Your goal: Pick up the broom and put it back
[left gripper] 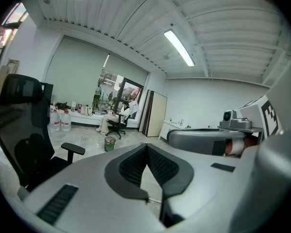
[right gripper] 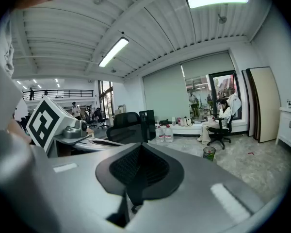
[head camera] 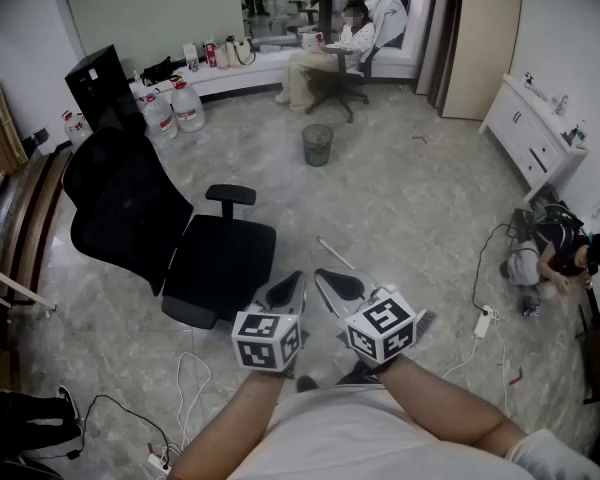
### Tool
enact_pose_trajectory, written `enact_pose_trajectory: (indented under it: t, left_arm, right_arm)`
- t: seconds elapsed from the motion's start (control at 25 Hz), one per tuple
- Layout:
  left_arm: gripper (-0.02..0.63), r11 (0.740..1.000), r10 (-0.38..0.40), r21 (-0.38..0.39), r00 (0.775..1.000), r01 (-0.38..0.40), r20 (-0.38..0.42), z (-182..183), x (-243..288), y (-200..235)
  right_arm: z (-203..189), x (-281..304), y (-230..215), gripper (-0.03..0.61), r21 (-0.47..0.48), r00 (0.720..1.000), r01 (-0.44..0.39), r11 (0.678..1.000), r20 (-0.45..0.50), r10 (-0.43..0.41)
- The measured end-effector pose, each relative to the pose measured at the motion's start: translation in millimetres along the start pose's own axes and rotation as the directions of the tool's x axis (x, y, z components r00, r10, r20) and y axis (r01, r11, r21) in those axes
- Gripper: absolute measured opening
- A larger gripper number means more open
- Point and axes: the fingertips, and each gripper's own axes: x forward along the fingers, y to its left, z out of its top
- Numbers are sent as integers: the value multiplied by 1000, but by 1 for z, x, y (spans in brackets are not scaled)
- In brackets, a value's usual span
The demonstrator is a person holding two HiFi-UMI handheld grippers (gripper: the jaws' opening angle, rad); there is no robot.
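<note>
The broom lies on the floor in the head view. Its thin white handle (head camera: 335, 254) runs diagonally and passes under my right gripper; a dark bit by the right cube (head camera: 425, 320) may be its head. Both grippers hang side by side over the floor in front of the person, above the handle and apart from it. My left gripper (head camera: 298, 277) (left gripper: 146, 147) has its pad tips together with nothing between them. My right gripper (head camera: 321, 274) (right gripper: 139, 147) is shut and empty too. Each gripper view shows the other gripper's body beside it.
A black office chair (head camera: 180, 238) stands just left of the grippers. A waste bin (head camera: 317, 144) and water bottles (head camera: 175, 108) stand farther off. One person sits at the far window (head camera: 330, 53), another crouches at the right (head camera: 560, 253). A power strip (head camera: 483, 321) and cables (head camera: 190, 378) lie on the floor.
</note>
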Motion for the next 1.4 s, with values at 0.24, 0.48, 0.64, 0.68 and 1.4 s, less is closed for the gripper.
enact_pose_trajectory:
  t: [0.24, 0.48, 0.64, 0.68, 1.4]
  left_arm:
    - [6, 1000, -7, -4, 1000, 7, 5, 2, 1, -3]
    - [6, 1000, -10, -4, 1000, 10, 13, 9, 6, 0]
    - [8, 1000, -3, 0, 1000, 3, 16, 16, 14, 3]
    - [8, 1000, -2, 1, 1000, 2, 15, 18, 17, 4]
    - [6, 995, 90, -41, 993, -93, -78, 39, 261, 78]
  right_arm:
    - [2, -2, -1, 2, -5, 1000, 8, 1000, 0, -8]
    - [8, 0, -6, 2, -2, 1000, 13, 1000, 9, -13]
    - [15, 4, -17, 3, 15, 1000, 14, 1000, 23, -14]
    - [16, 6, -20, 3, 15, 1000, 14, 1000, 26, -15]
    - [9, 131, -275, 3, 114, 1000, -25, 993, -14, 26]
